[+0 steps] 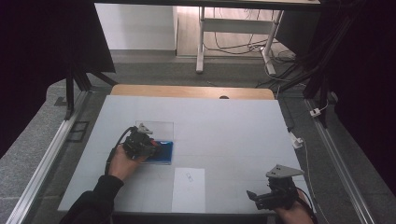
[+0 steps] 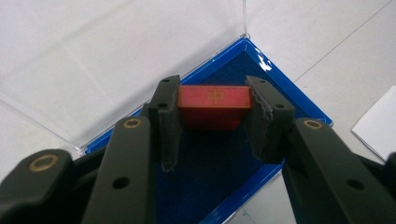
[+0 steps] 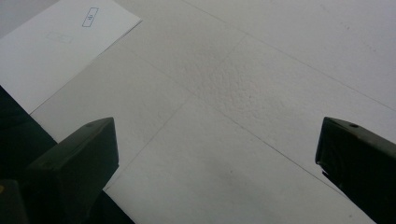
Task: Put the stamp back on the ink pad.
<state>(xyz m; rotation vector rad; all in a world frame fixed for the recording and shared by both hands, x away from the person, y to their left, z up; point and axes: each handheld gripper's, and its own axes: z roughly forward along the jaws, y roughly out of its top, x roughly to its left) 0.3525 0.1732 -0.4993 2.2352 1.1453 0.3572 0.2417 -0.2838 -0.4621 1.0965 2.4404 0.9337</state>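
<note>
A red block (image 2: 215,106) with a gold character on its top sits between the jaws of my left gripper (image 2: 212,100), which is shut on it over the dark blue lining of a blue tray (image 2: 299,100). In the high view the left gripper (image 1: 156,148) hangs over that blue tray (image 1: 168,154), whose clear lid (image 1: 161,127) lies open behind it. My right gripper (image 1: 254,196) rests near the table's front right edge, open, its wide-apart jaws over bare white table (image 3: 233,93).
A white paper sheet (image 1: 189,189) with a small printed mark lies at the front centre of the table (image 1: 224,126); its corner (image 3: 70,42) appears in the right gripper view. A desk frame and cables stand on the floor beyond the far edge.
</note>
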